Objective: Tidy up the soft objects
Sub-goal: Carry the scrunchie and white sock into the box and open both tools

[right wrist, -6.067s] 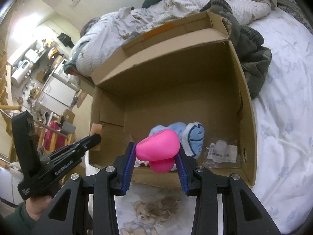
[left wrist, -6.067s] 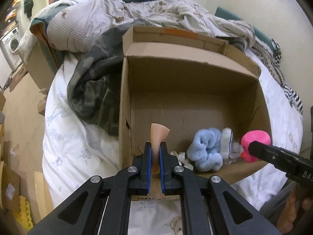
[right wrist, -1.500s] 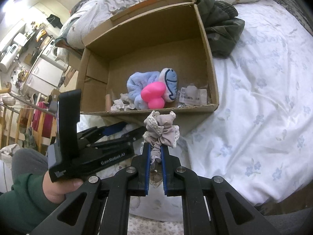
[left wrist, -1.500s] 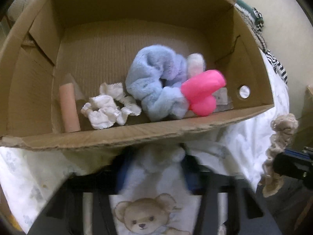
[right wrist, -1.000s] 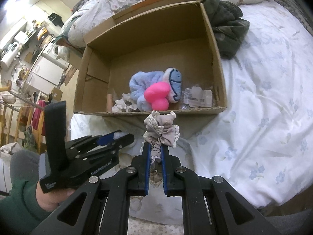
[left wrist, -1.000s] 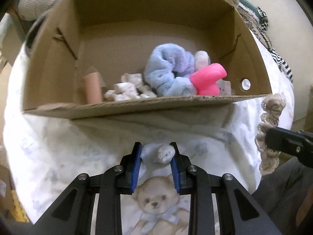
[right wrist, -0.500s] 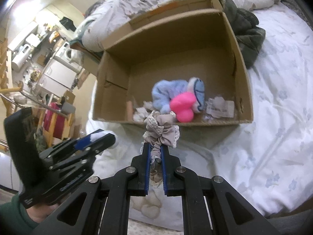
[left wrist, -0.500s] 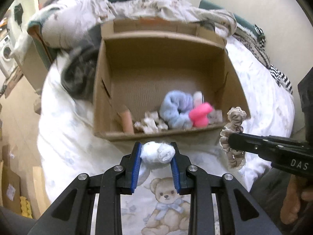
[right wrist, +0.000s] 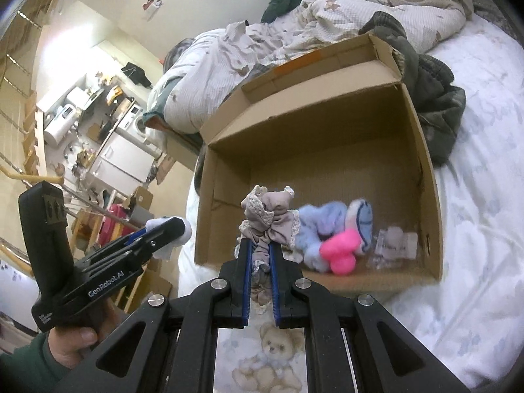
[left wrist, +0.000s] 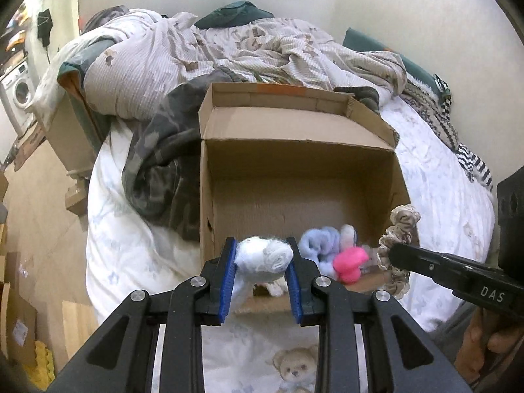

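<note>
An open cardboard box (left wrist: 294, 177) (right wrist: 422, 150) lies on the bed. Inside it sit a fluffy blue piece (left wrist: 317, 244) (right wrist: 322, 226) and a bright pink soft toy (left wrist: 350, 262) (right wrist: 339, 252). My left gripper (left wrist: 263, 255) (right wrist: 170, 229) is shut on a white fluffy roll (left wrist: 263, 257), held in front of the box's near edge. In the right wrist view that roll (right wrist: 165, 252) shows at the left gripper's tip. My right gripper (right wrist: 260, 245) (left wrist: 391, 253) is shut on a beige lace scrunchie (right wrist: 268, 216) (left wrist: 398, 232), raised before the box's near wall.
A rumpled duvet (left wrist: 196, 49) and a dark camouflage garment (left wrist: 160, 170) lie behind and left of the box. A crinkled plastic wrapper (right wrist: 394, 245) rests in the box's right corner. White floral bedsheet (right wrist: 475, 196) spreads to the right. A hand in a green sleeve (right wrist: 65, 344) holds the left gripper.
Both grippers have risen and tilted up, so the box looks smaller and lower and more of the bed shows. Each keeps its hold on its soft item.
</note>
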Demonstrator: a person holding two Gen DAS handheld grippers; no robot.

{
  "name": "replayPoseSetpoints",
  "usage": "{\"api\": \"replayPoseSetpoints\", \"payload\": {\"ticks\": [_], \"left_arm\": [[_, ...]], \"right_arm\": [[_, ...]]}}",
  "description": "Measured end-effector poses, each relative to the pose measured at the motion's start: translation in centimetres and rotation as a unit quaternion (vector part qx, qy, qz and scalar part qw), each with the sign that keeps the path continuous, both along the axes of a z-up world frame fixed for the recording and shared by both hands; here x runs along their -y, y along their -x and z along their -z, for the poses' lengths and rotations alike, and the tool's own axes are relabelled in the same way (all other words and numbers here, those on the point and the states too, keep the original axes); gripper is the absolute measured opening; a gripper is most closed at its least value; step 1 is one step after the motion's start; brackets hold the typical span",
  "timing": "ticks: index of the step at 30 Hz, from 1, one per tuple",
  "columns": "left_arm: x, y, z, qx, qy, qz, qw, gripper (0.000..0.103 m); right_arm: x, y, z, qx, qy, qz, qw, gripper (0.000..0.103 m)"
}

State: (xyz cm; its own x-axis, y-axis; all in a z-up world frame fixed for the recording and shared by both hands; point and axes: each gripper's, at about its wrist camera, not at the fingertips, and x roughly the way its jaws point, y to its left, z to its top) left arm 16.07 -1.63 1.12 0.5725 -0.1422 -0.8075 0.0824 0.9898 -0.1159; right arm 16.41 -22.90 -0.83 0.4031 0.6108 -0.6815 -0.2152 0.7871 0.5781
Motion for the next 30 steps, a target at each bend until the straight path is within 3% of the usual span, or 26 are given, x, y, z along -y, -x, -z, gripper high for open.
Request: {"api": "replayPoseSetpoints", "payload": {"ticks": [14, 23, 30], "left_arm": [[0.1, -3.2, 5.3, -0.031, 0.012, 0.0, 0.9994, 0.026], [1.0, -3.7, 6.4, -0.046, 0.012, 0.017, 0.9987, 0.026], [1.2, -3.7, 6.7, -0.05, 0.006, 0.018, 0.9986, 0.026]], "right_arm": [[-2.4, -3.2, 3.4, -0.025, 0.031, -0.002, 0.999, 0.012], [-3.0, -3.7, 4.9, -0.047, 0.047, -0.007, 0.998, 0.012], [-3.0, -4.2, 4.6, -0.04, 0.044, 0.0, 0.998, 0.012]]}}
